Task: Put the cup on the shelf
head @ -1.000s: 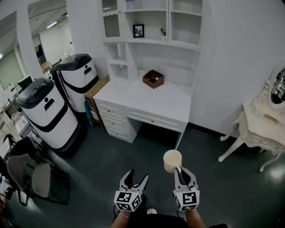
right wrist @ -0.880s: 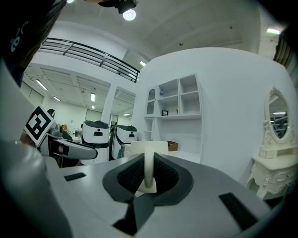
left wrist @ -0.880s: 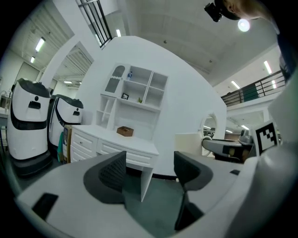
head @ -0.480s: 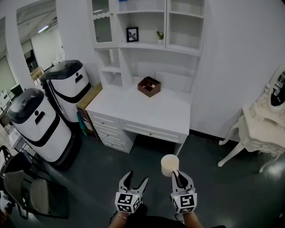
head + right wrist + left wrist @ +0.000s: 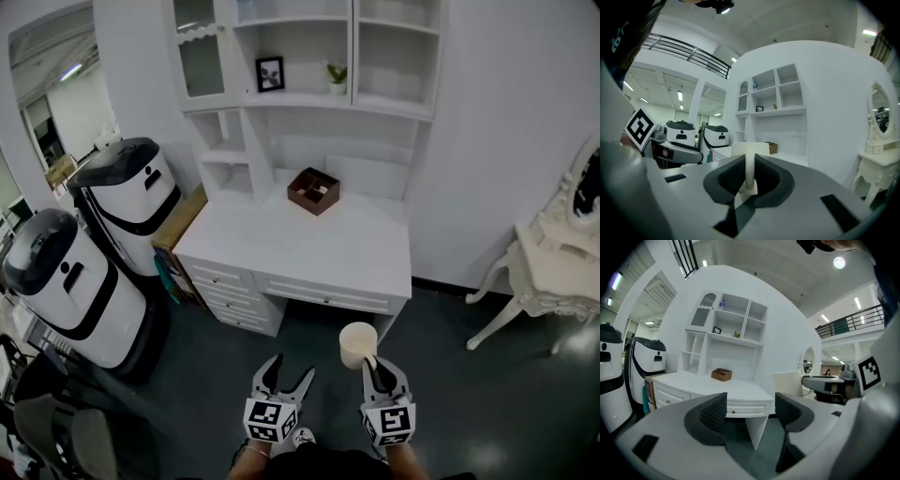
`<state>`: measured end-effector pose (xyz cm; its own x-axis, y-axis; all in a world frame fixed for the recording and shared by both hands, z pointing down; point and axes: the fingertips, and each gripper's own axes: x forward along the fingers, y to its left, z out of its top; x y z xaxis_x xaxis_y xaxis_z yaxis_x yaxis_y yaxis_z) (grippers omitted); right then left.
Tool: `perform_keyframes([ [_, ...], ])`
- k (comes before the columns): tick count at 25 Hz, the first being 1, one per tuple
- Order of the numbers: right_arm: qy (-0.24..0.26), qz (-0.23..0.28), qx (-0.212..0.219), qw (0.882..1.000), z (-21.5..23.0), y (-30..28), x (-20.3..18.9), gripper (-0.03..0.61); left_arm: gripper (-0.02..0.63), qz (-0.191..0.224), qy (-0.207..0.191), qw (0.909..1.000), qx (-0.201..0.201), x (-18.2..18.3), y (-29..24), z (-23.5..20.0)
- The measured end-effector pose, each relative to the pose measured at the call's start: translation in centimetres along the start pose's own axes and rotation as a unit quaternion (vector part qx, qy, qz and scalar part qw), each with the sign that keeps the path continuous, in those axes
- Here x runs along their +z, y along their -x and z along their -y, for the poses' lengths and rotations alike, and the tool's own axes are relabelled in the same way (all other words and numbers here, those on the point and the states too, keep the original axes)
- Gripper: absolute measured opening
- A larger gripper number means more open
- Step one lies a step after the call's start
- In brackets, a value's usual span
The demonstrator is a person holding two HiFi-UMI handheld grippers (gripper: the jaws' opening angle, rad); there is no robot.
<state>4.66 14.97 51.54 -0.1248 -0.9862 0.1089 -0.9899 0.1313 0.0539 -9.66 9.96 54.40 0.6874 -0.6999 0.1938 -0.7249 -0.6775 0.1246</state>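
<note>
Ahead, the shelf (image 5: 309, 98) rises over the white surface (image 5: 309, 248), with a box (image 5: 313, 190) near its back edge. The cup (image 5: 358, 343) hangs before its front edge, handle clamped in the right tool (image 5: 379, 370). The left tool (image 5: 286, 371) stands wide, empty.

In the right gripper view, most of the cream cup (image 5: 750, 148) is hidden behind the dark pads of the right gripper (image 5: 749, 166). In the head view, the ornate white dressing table (image 5: 553, 272) on the right is cut off by the edge, and what's shown in the small black-framed picture (image 5: 270, 73) can't be made out, too tiny.
</note>
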Motion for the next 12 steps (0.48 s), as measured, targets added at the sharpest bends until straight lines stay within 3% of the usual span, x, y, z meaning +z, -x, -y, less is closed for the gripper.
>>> perform_keyframes([
  [12, -0.005, -0.007, 0.004, 1.000, -0.3, -6.3, 0.2, 0.048, 0.313, 0.000, 0.014, 0.9999, -0.001, 1.0, -3.7, -4.8],
])
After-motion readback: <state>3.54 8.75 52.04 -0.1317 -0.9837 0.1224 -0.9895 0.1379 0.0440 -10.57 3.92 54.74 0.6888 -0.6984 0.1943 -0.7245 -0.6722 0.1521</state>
